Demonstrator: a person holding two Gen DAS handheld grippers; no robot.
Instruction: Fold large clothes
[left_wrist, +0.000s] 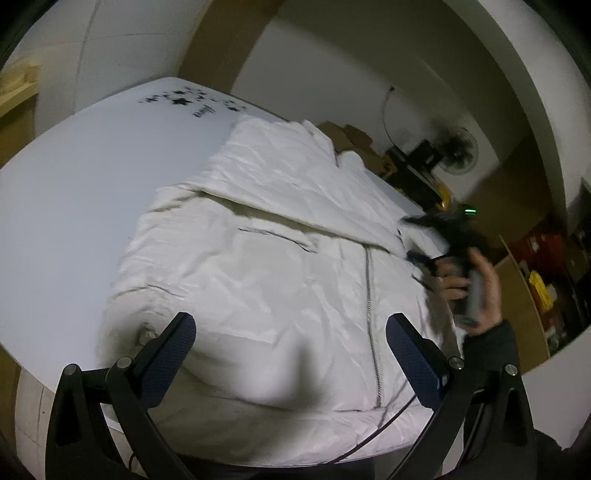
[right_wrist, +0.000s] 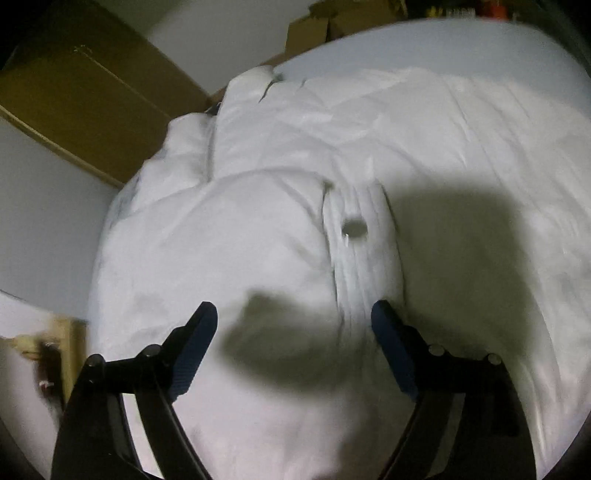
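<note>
A large white zip-up jacket (left_wrist: 280, 266) lies spread on a white table (left_wrist: 74, 192), with one sleeve folded across its chest and a grey zipper (left_wrist: 371, 314) running down the front. My left gripper (left_wrist: 291, 332) is open and empty, hovering above the jacket's hem. My right gripper (right_wrist: 295, 328) is open and empty, just above a sleeve cuff with a metal snap button (right_wrist: 354, 228). In the left wrist view the right gripper (left_wrist: 424, 240) shows blurred, held in a hand at the jacket's right edge.
Black star prints (left_wrist: 188, 98) mark the table's far end. Cardboard boxes (right_wrist: 85, 88) stand beyond the table edge. A fan (left_wrist: 458, 147) and cluttered shelves (left_wrist: 546, 280) lie to the right. A dark cable (left_wrist: 369, 439) hangs along the near table edge.
</note>
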